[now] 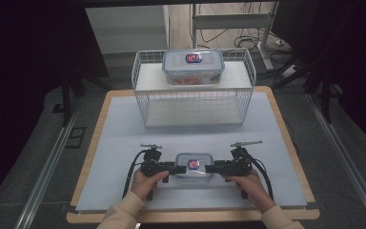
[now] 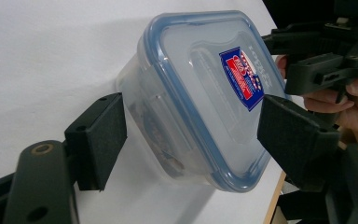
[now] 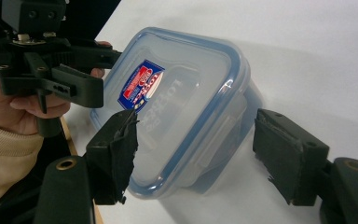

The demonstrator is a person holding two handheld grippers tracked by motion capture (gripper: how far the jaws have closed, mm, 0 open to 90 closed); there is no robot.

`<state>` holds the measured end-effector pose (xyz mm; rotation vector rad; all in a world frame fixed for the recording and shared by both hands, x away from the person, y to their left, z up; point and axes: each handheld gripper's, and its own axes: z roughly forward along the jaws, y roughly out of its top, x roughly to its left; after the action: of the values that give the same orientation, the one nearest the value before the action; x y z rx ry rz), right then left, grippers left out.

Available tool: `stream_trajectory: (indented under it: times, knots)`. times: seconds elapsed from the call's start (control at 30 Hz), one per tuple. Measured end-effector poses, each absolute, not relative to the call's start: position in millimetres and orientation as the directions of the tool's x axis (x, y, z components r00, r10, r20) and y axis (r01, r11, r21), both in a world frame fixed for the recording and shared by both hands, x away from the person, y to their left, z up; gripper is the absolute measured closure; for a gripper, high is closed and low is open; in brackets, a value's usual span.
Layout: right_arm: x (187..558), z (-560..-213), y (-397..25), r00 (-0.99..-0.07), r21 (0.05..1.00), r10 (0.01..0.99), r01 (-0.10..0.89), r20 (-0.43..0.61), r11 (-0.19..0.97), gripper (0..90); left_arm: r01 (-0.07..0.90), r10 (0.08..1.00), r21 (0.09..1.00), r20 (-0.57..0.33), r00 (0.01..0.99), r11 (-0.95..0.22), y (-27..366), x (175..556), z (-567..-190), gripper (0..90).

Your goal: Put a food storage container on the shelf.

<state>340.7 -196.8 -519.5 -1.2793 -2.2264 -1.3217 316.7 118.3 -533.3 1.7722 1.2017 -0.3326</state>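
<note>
White foam matting (image 1: 124, 157) covers a wooden table (image 1: 286, 133) in a dim room, with cables on the floor beyond. At the near middle of the mat lies a small clear container (image 1: 194, 167) with a blue-rimmed lid and a red-and-blue label. The left gripper (image 1: 172, 168) comes at it from the left end and the right gripper (image 1: 208, 168) from the right end, each held in one hand.

Left gripper view: the jaws stand spread, one pad on either side of the small clear container (image 2: 200, 102), with a visible gap on the side wall and the other pad just beside the lid edge. Right gripper view: the jaws are likewise spread around the container's (image 3: 186, 102) end, not yet pressing; the pad (image 3: 116, 149) on one jaw looks frayed.

At the far middle stands a white wire rack (image 1: 145, 86), with a larger lidded container (image 1: 193, 66) on its upper shelf holding something orange.

Likely hazards, judged from this arrangement: the smooth plastic walls could slip between the pads if the two sides close unevenly. A lift from one end first would tilt the box and shift its dark contents. The worn pad may grip poorly. A squeeze on a latch flap could pop the lid.
</note>
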Motion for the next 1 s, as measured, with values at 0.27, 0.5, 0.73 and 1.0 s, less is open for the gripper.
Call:
stream_trajectory:
  times: [0.27,0.5,0.73,1.0]
  knots:
    - [343.6,-523.2,-191.5,-0.557,0.551,0.552,0.811,0.621,0.198,32.8,0.843,0.564,0.53,-0.669,0.484,-0.095,115.2,317.6,-536.0,26.9]
    - [342.2,-520.6,-195.4,-0.538,0.541,0.553,0.822,0.636,0.178,41.8,0.837,0.569,0.54,-0.662,0.487,-0.088,116.3,313.5,-533.9,32.5]
    - [333.7,-516.6,-198.8,-0.577,0.588,0.546,0.789,0.608,0.179,48.7,0.825,0.561,0.562,-0.666,0.492,-0.058,122.0,305.1,-530.8,43.6]
    - [322.8,-513.1,-201.0,-0.603,0.626,0.544,0.761,0.583,0.172,53.1,0.801,0.574,0.597,-0.641,0.509,-0.043,121.7,294.0,-527.7,47.9]
